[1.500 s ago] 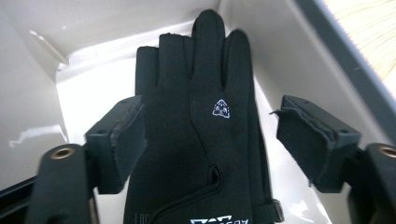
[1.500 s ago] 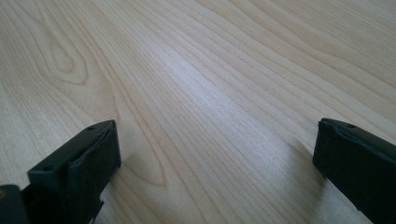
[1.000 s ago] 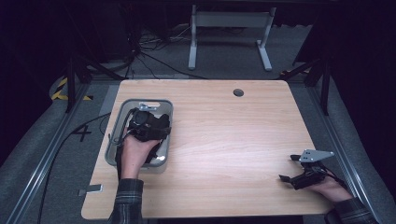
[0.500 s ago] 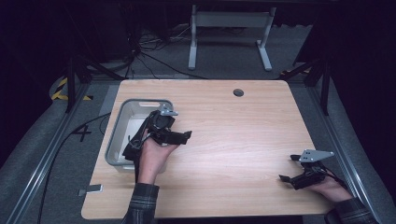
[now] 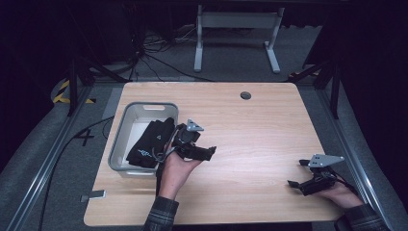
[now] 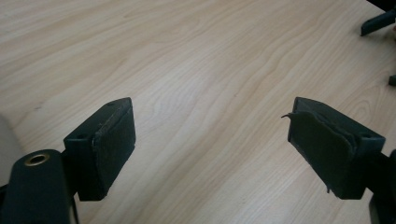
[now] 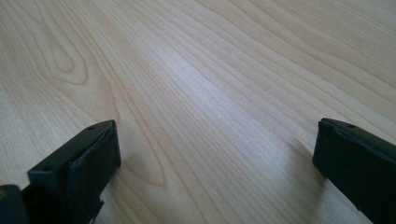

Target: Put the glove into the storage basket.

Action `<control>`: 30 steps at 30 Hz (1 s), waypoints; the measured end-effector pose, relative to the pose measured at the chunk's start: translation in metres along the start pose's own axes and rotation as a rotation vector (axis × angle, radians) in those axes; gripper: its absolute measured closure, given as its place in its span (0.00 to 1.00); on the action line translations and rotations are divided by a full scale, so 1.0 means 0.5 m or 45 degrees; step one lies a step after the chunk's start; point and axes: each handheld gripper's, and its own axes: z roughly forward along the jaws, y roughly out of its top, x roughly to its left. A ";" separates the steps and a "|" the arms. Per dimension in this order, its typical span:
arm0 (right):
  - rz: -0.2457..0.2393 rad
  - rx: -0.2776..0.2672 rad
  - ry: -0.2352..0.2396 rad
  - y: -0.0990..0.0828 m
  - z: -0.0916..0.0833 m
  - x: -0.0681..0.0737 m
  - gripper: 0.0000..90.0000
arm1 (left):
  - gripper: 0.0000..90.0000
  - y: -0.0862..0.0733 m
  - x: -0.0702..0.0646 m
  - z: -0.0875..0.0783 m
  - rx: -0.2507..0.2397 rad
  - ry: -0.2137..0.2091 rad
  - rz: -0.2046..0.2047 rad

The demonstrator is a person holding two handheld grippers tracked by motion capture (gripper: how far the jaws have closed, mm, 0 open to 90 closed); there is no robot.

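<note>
The left gripper [image 5: 204,151] swings clear of the grey bin [image 5: 120,144], jaws apart and empty, leaving what looks like a black glove [image 5: 150,143] inside, while the right gripper [image 5: 298,175] idles open near the table's edge.

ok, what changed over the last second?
The left gripper moved out of the bin to the right, over the bare table, jaws open and empty. The black gloves lie in the bin, now uncovered. The right gripper stayed put at the table's right edge, open.
</note>
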 end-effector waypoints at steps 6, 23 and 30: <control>0.000 0.000 0.001 0.000 0.000 0.000 0.01 | 0.18 -0.013 -0.030 0.030 0.017 -0.028 0.033; -0.004 0.000 0.003 0.000 0.000 0.000 0.01 | 0.14 -0.071 -0.089 0.099 0.065 -0.056 0.081; -0.005 0.001 0.003 0.000 0.000 0.000 0.01 | 0.12 -0.103 -0.118 0.131 0.128 -0.066 0.110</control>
